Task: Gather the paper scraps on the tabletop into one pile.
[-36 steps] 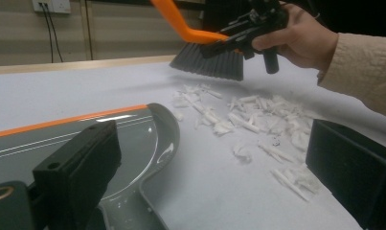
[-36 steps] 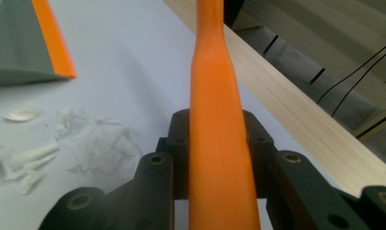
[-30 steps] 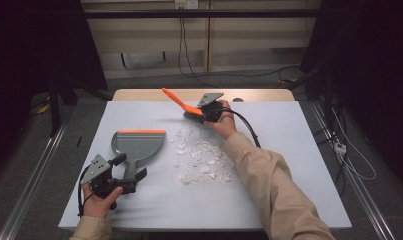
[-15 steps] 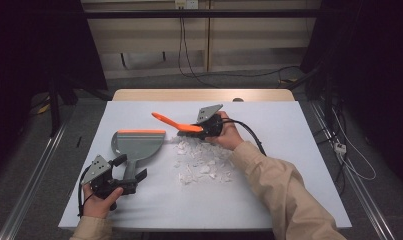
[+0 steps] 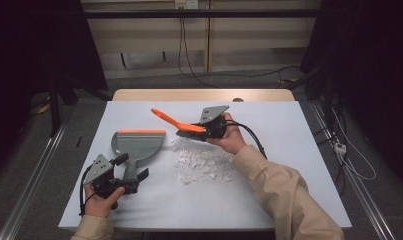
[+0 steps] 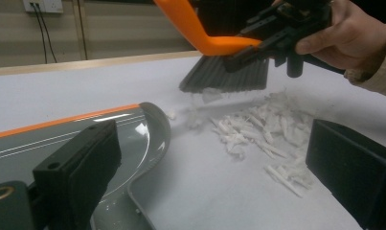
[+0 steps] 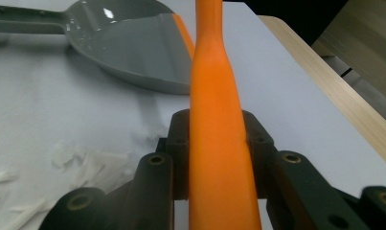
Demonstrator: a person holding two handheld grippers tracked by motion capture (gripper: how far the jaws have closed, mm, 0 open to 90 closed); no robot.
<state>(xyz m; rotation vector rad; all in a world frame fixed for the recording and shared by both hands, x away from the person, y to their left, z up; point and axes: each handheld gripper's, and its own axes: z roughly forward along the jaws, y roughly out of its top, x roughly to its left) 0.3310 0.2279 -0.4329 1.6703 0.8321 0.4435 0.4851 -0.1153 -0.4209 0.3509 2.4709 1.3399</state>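
Note:
A grey dustpan with an orange lip lies left of centre, its handle pointing toward me. My left gripper stands open with its jaws wide on either side of that handle; the pan sits by its left jaw. A pile of white paper scraps lies to the right of the pan. My right gripper is shut on an orange-handled brush. The brush's dark bristles hang just above the far edge of the scraps. The orange handle runs up between the right jaws.
A white sheet covers the table, with a strip of bare wood along the far edge. Metal rails run along the floor on both sides, and cables lie on the floor at the right.
My right gripper has carried the brush from the far edge of the table toward me and to the left, over the scraps. The left gripper and dustpan have stayed put.

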